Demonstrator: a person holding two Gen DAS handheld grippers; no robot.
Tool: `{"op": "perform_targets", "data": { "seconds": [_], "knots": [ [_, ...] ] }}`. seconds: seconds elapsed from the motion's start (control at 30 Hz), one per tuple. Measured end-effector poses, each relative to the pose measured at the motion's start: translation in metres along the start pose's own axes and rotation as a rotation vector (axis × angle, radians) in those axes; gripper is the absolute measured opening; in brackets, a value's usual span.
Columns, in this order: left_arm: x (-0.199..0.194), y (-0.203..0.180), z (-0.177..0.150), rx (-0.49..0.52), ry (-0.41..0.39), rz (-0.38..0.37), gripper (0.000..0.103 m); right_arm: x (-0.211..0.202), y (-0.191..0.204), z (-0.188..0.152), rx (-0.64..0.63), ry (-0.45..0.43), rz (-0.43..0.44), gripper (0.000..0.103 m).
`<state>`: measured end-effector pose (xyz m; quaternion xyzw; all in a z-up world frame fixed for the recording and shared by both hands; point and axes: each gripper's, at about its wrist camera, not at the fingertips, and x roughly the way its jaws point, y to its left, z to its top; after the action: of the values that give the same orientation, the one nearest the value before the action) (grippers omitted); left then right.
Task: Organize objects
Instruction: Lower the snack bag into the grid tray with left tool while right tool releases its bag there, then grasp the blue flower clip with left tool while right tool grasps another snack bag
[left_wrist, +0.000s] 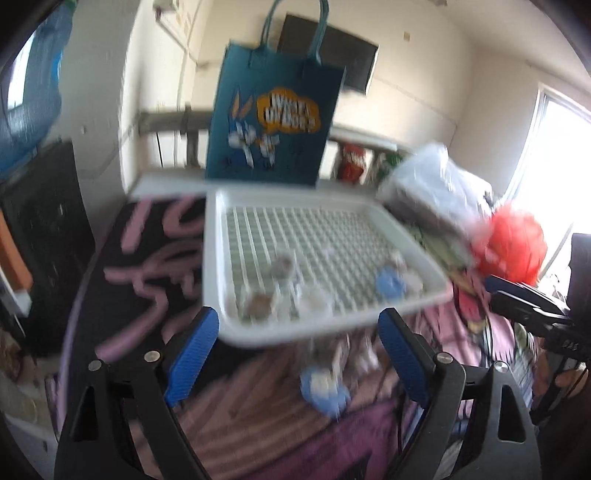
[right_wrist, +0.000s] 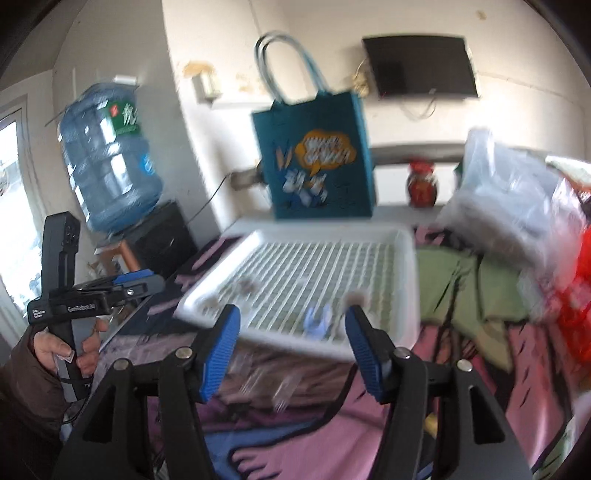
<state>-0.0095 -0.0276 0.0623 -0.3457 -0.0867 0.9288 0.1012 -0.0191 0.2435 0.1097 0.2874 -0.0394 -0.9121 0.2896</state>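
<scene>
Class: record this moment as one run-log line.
left claw: open, empty | right claw: open, empty | white tray: on bed, small items inside | blue tote bag: upright behind tray

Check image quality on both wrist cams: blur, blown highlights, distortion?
Left wrist: motion blur smears the white tray and the small items in it; the window at right is blown out; fisheye bends the walls. Right wrist: similar smear on the tray and teal bag; the water jug reads clearer; daylight clips at far left. In both, the blue jaw pads stay comparatively sharp.
</scene>
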Motion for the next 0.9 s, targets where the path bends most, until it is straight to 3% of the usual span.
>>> {"op": "perform_targets", "data": {
  "seconds": [0.17,0.3,0.47,0.57,0.63,0.7,0.8,0.9],
  "knots": [
    [0.019,-0.007,-0.027,0.008,0.092,0.012,0.088,0.031,0.021,-0.032,-0.095,0.145,-0.03,0.059],
    [0.032,-0.012,-0.035,0.015,0.136,0.045,0.088,0.056,0.023,-0.044,-0.094,0.235,-0.033,0.059],
    [0.044,-0.017,-0.041,0.015,0.179,0.054,0.087,0.078,0.027,-0.046,-0.117,0.291,-0.049,0.059],
    [0.049,-0.022,-0.043,0.053,0.18,0.087,0.068,0.088,0.025,-0.045,-0.102,0.313,-0.059,0.059],
    [0.048,-0.024,-0.044,0.061,0.176,0.086,0.047,0.093,0.023,-0.046,-0.091,0.33,-0.054,0.055],
    [0.047,-0.023,-0.043,0.066,0.176,0.103,0.03,0.095,0.021,-0.048,-0.077,0.341,-0.041,0.032],
    [0.045,-0.022,-0.044,0.068,0.173,0.095,0.019,0.093,0.019,-0.049,-0.071,0.334,-0.037,0.027],
    [0.041,-0.021,-0.046,0.067,0.169,0.09,0.019,0.089,0.018,-0.052,-0.054,0.321,-0.025,0.021]
  ]
}}
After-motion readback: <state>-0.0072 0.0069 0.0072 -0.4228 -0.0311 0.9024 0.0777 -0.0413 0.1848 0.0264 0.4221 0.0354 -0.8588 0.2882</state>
